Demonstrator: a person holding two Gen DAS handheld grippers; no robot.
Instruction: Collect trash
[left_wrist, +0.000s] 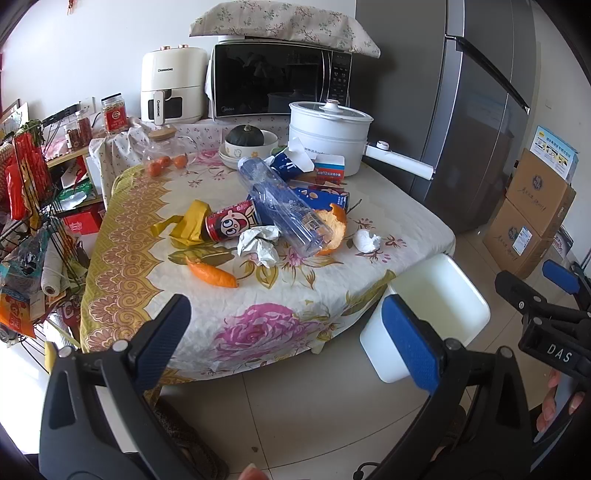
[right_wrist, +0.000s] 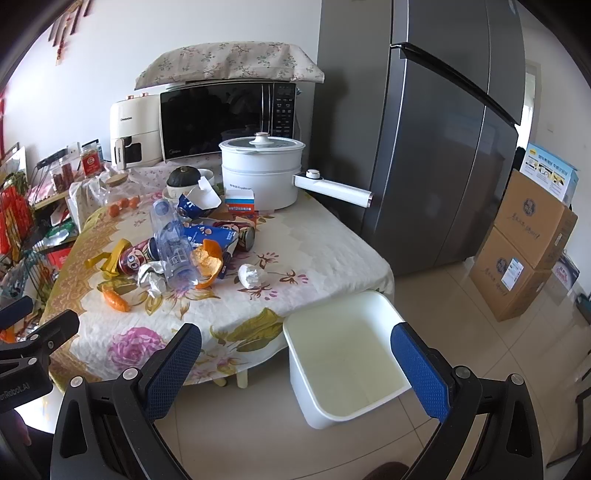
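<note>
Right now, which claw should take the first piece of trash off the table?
Left, probably. The left claw is open and faces the trash pile, with the orange wrapper nearest its side. The right claw, also open, sits over the white bin, farther from the pile.

A microwave (left_wrist: 280, 83) stands at the back of the table (right_wrist: 325, 243), a flowered cloth (left_wrist: 284, 22) draped over its top. Just left of it sits a cream air fryer (left_wrist: 171, 86). In front, a white cooker (right_wrist: 263, 171) (lid on, handle pointing right) stands beside a bowl (left_wrist: 251, 147) holding a dark squash (left_wrist: 244, 134). A grey fridge (right_wrist: 443, 129) rises at right, with stacked cardboard boxes (right_wrist: 524, 243) on the floor beyond it.
</note>
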